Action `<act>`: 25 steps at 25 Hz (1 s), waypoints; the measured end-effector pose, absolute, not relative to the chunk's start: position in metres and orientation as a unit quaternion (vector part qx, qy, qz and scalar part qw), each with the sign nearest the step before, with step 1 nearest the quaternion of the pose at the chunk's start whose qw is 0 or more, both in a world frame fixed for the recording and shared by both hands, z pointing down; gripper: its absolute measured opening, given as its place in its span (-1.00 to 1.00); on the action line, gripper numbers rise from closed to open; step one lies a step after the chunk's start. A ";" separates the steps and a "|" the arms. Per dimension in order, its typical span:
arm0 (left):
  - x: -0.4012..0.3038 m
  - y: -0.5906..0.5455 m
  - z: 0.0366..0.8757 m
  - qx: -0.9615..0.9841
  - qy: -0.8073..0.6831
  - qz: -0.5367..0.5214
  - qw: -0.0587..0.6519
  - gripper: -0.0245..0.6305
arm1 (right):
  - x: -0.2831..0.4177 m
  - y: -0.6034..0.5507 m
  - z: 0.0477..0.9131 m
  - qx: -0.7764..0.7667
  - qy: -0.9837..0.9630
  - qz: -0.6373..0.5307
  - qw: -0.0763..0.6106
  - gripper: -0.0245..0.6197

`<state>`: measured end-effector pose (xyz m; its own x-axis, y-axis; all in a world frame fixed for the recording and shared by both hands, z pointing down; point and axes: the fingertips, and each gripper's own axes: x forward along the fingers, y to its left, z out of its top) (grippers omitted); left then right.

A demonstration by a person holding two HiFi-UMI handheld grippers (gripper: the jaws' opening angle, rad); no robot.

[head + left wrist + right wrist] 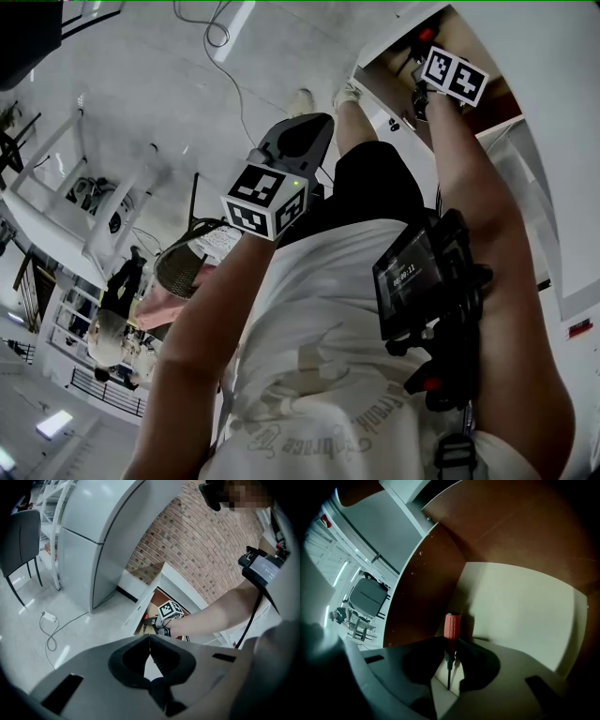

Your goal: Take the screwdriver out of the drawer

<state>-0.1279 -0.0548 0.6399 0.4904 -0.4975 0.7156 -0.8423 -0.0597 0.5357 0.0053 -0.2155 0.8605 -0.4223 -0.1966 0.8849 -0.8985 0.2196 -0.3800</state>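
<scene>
The screwdriver point(452, 626) has an orange handle and a dark shaft. It lies inside the open drawer point(520, 606), near the brown side wall. My right gripper point(450, 643) reaches down into that drawer, and its jaws meet on the lower end of the handle, with the shaft running down the gap between them. In the head view the right gripper point(419, 56) is at the top, inside the drawer point(375, 67), under its marker cube. My left gripper point(150, 638) is held away in the air, shut with nothing in it, pointing towards the drawer point(149, 607).
The drawer has brown wooden walls and a pale floor point(534, 620). White cabinet fronts point(140, 592) frame it, below a brick wall point(201, 541). A white fridge point(98, 541), a dark chair point(21, 541) and a cable point(49, 630) on the floor are to the left.
</scene>
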 end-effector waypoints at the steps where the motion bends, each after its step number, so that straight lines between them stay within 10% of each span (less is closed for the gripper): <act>1: -0.127 -0.056 0.639 0.709 -0.472 0.174 0.494 -0.86 | 0.007 -0.214 0.859 0.394 -0.693 0.483 0.362 -0.60; 25: -0.089 -0.092 0.603 0.774 -0.420 0.195 0.432 -0.86 | 0.034 -0.188 0.800 0.372 -0.736 0.480 0.298 -0.60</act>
<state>-0.0894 -0.0925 0.6027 0.5705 -0.4826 0.6646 -0.8190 -0.2736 0.5044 0.0337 -0.1879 0.7997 -0.5447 -0.2617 0.7968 -0.8347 0.2615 -0.4847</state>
